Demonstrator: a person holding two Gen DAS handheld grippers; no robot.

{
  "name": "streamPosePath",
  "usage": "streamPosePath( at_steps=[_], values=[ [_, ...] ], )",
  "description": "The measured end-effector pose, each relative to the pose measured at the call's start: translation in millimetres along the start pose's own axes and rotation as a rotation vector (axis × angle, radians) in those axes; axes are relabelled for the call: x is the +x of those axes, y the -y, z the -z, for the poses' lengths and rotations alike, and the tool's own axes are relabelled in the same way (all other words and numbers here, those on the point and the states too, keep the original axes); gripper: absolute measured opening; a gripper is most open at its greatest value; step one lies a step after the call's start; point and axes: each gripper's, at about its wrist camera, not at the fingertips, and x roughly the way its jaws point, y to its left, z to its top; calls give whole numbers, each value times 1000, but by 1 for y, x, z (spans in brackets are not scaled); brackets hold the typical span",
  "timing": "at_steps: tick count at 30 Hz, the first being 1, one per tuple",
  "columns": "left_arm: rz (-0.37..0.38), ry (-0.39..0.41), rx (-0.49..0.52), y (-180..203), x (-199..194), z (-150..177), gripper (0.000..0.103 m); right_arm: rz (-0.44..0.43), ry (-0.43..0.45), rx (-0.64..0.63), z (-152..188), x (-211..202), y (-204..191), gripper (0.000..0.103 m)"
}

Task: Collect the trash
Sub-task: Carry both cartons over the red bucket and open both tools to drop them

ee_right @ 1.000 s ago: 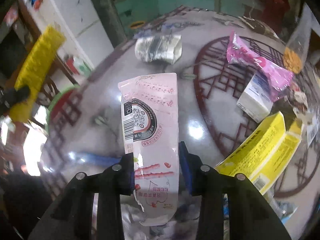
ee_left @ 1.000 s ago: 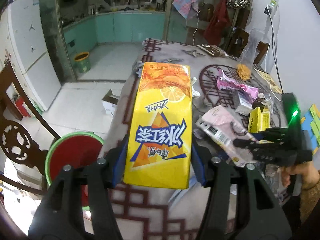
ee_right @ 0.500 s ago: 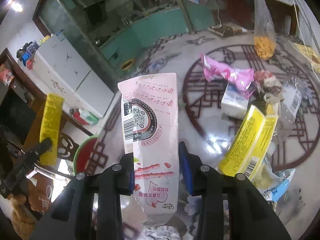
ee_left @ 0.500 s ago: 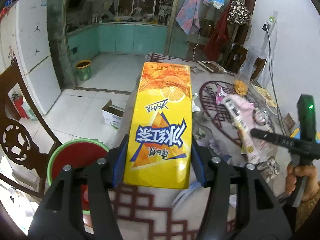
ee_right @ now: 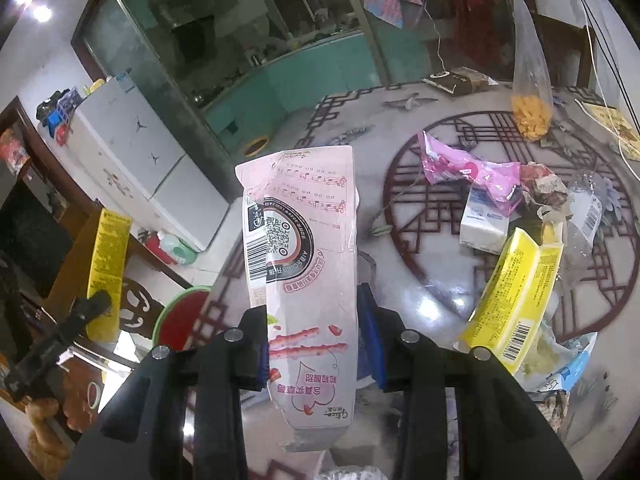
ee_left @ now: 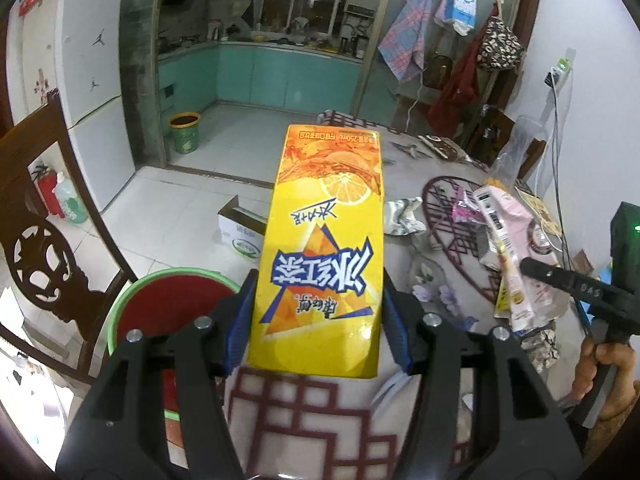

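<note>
Now my left gripper [ee_left: 318, 322] pinches a yellow carton [ee_left: 324, 248], long axis pointing away; the bin [ee_left: 168, 304] sits lower left, nearer it. My right gripper [ee_right: 312, 340] pinches a pink wrapper [ee_right: 304, 264].

A white fridge [ee_left: 76, 72] stands left of the teal kitchen cabinets [ee_left: 288, 80]. A carved wooden chair [ee_left: 44, 248] stands near it. Clothes [ee_left: 408, 48] hang at the doorway.

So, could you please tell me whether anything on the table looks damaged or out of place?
Yes: litter is strewn over the table, including a crumpled pink wrapper, a squashed yellow box lying open, and a small white carton. The pink packet held in the right gripper is torn along its edge.
</note>
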Motion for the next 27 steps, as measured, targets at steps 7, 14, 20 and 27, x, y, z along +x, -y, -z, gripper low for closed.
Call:
streamPosePath(
  at_steps=[7, 14, 20, 27],
  values=[
    [-27, -15, -67, -30, -1, 6, 55, -24, 18, -5, 0, -3, -14, 35],
    [-32, 6, -131, -56, -10, 6, 55, -62, 14, -7, 4, 3, -32, 35],
    [-46, 19, -146, -68, -15, 9, 55, -117, -11, -32, 9, 18, -65, 35],
    [-96, -4, -189, -87, -13, 14, 55, -229, -91, -33, 20, 61, -114, 35]
  ],
)
